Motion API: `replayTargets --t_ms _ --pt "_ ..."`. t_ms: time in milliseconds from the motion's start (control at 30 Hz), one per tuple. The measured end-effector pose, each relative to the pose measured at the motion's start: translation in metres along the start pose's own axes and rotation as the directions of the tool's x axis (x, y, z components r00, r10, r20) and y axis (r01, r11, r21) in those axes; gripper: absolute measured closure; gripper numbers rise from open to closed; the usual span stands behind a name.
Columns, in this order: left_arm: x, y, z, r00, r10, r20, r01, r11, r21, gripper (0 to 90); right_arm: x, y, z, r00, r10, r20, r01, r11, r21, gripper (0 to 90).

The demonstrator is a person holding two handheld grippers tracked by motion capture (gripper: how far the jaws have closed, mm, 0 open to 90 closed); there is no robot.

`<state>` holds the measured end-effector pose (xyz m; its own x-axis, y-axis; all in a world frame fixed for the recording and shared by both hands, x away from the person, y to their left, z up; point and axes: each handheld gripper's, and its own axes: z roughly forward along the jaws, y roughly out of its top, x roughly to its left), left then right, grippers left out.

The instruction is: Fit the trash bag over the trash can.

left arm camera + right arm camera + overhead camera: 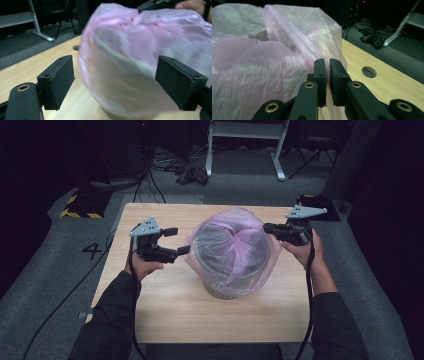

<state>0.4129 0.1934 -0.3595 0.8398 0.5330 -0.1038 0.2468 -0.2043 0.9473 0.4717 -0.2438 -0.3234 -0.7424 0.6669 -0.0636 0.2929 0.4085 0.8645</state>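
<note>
pink plastic bag [231, 251] is draped over a round bin [222, 292] sitting mid-table [165, 305] — looks like a liner being fitted, bag ballooned over the top, only the bin's base showing under the hem at the near side.

right gripper [268, 227]: jaws nearly together, pinching a fold of the bag's film at its upper right edge. in the right gripper view the film runs down between the two pads [321, 75], so it's holding the bag.

left gripper [178, 241]: jaws wide, nothing clamped. it sits at the bag's left side, tips just touching or just short of the film — can't tell which. the left gripper view is blurred, but the bag bulges between the spread pads [61, 76] without being pressed.

my read of the step: left needs a fresh bite on the left edge while right keeps its pinch as the anchor.

how to do it well:
- keep right steady, light tension only. this film looks thin and will tear or slip out if yanked.
- bring left in low, near the hem, and close on a gathered fold rather than a single layer.
- pull both sides down and outward evenly so the bin doesn't tip or slide.
- trapped air is the risk; ease the bag down slowly so it vents.
</note>
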Motion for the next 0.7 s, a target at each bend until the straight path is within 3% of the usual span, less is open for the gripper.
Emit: replayTargets --t_ms 133,233,300,367,433,567,633,700 --pt "-0.017 -0.013 0.002 0.9991 0.04 -0.018 -0.039 0.9981 0.048 15.4 0.005 -0.001 -0.005 0.9997 -0.02 -0.01 0.02 0.9998 -0.002 79.3" --pt "-0.018 -0.023 0.008 0.9998 0.01 -0.019 -0.009 0.9981 0.061 15.4 0.007 0.0 -0.007 0.9994 -0.029 -0.018 0.029 0.9996 0.004 74.3" --pt "-0.015 -0.027 0.014 0.9979 -0.002 -0.064 0.008 0.9957 0.092 15.5 0.007 0.001 -0.007 0.9989 -0.037 -0.03 0.037 0.9993 0.005 60.5" --pt "-0.012 -0.03 0.02 0.9987 -0.004 -0.052 0.009 0.9943 0.107 15.6 0.007 0.002 -0.007 0.9989 -0.046 -0.003 0.046 0.9989 0.003 49.3" --pt "-0.009 -0.03 0.025 0.9993 0.002 -0.037 0.003 0.9934 0.115 17.0 0.005 0.004 -0.008 0.9993 -0.032 -0.017 0.032 0.9993 -0.02 40.6" --pt "-0.008 -0.027 0.03 0.9982 0.045 -0.039 -0.04 0.9919 0.12 28.5 0.005 0.011 -0.007 0.9993 -0.024 -0.029 0.022 0.9981 -0.057 29.1" --pt "-0.007 -0.026 0.032 0.9973 0.055 -0.048 -0.049 0.992 0.117 40.6 0.006 0.015 -0.006 0.9993 -0.025 -0.028 0.023 0.9977 -0.063 27.3" --pt "-0.008 -0.024 0.034 0.9932 0.092 -0.071 -0.083 0.989 0.122 51.5 0.005 0.018 -0.003 0.9993 -0.025 -0.029 0.023 0.9973 -0.07 27.7"
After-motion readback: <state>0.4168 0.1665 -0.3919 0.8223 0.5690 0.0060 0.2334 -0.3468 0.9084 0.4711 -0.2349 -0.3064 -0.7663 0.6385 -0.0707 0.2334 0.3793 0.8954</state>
